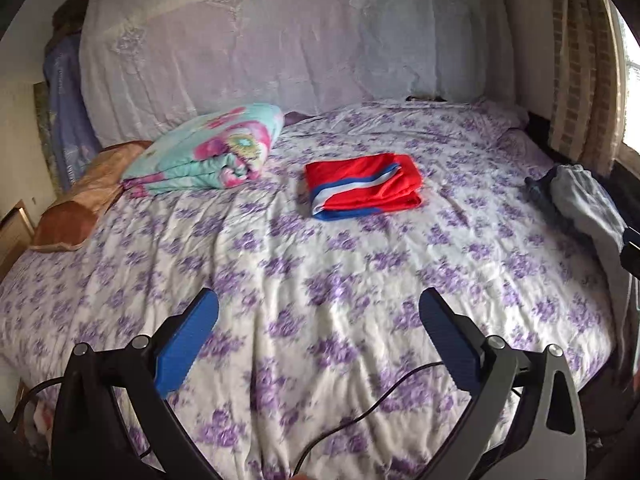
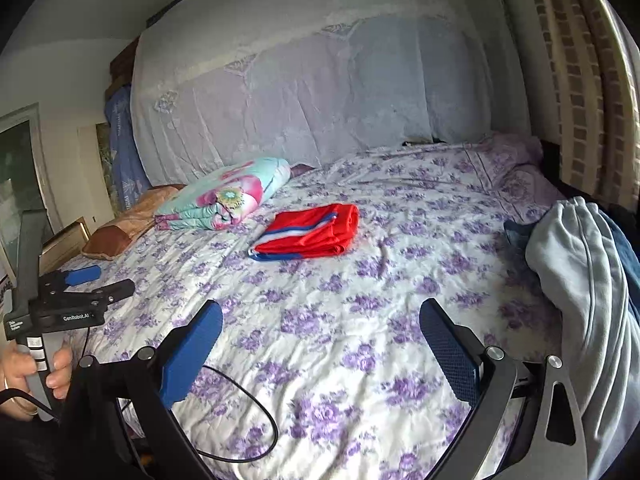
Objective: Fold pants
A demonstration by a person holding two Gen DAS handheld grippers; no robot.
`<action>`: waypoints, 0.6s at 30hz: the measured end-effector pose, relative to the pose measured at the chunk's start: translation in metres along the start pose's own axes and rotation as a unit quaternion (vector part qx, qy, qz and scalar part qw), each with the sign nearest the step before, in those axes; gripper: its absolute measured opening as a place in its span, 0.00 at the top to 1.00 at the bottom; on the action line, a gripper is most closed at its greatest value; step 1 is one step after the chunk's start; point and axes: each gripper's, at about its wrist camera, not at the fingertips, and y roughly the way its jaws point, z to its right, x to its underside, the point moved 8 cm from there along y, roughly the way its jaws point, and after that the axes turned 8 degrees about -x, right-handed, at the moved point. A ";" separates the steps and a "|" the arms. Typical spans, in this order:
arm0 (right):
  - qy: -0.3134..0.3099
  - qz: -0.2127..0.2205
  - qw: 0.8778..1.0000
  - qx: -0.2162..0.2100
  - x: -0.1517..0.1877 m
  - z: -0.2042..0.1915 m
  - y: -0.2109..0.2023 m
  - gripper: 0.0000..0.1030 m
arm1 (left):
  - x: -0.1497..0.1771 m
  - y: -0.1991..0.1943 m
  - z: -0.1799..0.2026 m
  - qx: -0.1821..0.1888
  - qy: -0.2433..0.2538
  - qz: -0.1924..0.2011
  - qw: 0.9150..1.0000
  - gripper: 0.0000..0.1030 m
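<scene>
Red pants (image 1: 362, 187) with a blue and white stripe lie folded in a flat rectangle near the middle of the bed; they also show in the right wrist view (image 2: 310, 231). My left gripper (image 1: 319, 300) is open and empty, held above the near part of the bed, well short of the pants. My right gripper (image 2: 320, 312) is open and empty too, also above the near bed. The left gripper (image 2: 100, 280) shows at the left of the right wrist view, held in a hand.
The bed carries a white sheet with purple flowers (image 1: 320, 264). A folded floral blanket (image 1: 208, 150) and a brown pillow (image 1: 84, 196) lie at the back left. A pile of grey and dark blue clothes (image 2: 580, 264) sits at the right edge. A black cable (image 2: 248, 412) lies near the front.
</scene>
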 end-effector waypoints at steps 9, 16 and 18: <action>-0.008 -0.017 1.000 0.004 0.019 -0.010 0.006 0.03 | 0.011 -0.002 -0.009 -0.020 -0.008 0.000 1.000 0.05; -0.020 -0.022 1.000 -0.009 0.024 -0.021 0.009 0.03 | 0.010 -0.003 -0.011 -0.023 -0.008 0.004 1.000 0.05; -0.022 -0.023 0.999 -0.011 0.024 -0.023 0.010 0.03 | 0.008 -0.006 -0.010 -0.017 -0.003 0.015 1.000 0.05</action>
